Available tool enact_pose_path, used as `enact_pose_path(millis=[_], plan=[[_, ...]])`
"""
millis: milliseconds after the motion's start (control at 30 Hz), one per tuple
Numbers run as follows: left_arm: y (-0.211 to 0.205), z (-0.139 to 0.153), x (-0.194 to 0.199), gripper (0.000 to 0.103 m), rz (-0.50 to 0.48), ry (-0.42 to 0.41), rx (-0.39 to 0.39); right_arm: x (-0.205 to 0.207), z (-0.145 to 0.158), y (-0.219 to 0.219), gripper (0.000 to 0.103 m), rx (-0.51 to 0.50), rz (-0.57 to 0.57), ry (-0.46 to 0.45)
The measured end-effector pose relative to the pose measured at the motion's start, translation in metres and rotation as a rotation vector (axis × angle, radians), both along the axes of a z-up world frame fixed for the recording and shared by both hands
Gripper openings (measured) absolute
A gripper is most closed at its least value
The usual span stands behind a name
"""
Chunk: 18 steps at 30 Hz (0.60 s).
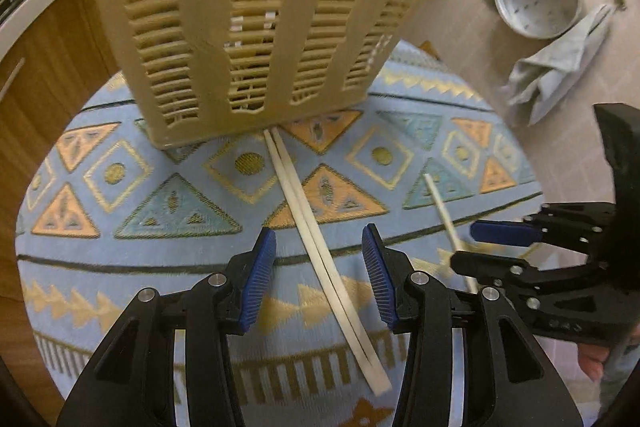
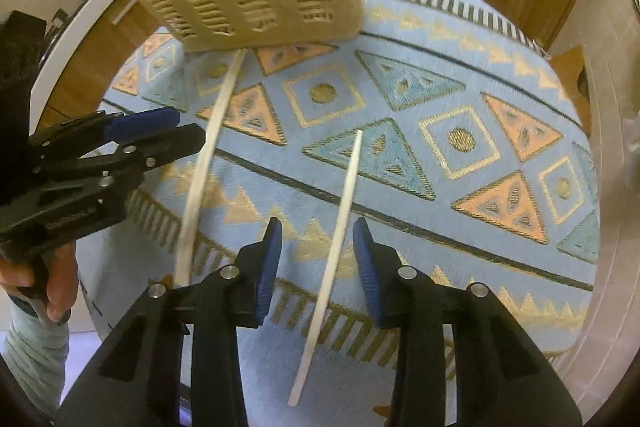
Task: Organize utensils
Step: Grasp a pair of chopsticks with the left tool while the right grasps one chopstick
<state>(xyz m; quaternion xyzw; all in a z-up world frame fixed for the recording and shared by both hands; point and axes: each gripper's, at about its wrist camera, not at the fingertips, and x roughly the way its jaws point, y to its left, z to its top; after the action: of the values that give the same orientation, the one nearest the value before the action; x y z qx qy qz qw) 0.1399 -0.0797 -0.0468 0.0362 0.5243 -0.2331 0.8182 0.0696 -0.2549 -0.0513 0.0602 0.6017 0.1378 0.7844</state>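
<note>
On my patterned blue cloth [image 1: 160, 267]: a beige slotted utensil basket [image 1: 256, 27], upright at the far side. A pair of pale chopsticks [image 1: 316, 247] lies side by side, far tips against the basket's base, between my left gripper's [image 1: 318, 267] parted pads, untouched. A single chopstick [image 2: 340, 227] lies apart, between my right gripper's [image 2: 318, 259] parted pads, ungripped.
</note>
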Motion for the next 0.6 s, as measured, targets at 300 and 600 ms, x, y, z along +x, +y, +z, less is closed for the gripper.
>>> enact_pose_path(millis=[300, 600], plan=[[-0.023, -0.009, 0.000, 0.043, -0.026, -0.032, 0.132, 0.000, -0.008, 0.006, 0.018, -0.045, 0.020, 0.013], [-0.049, -0.015, -0.001, 0.021, -0.100, -0.064, 0.274, -0.002, -0.011, 0.012, 0.006, -0.073, 0.015, 0.001]])
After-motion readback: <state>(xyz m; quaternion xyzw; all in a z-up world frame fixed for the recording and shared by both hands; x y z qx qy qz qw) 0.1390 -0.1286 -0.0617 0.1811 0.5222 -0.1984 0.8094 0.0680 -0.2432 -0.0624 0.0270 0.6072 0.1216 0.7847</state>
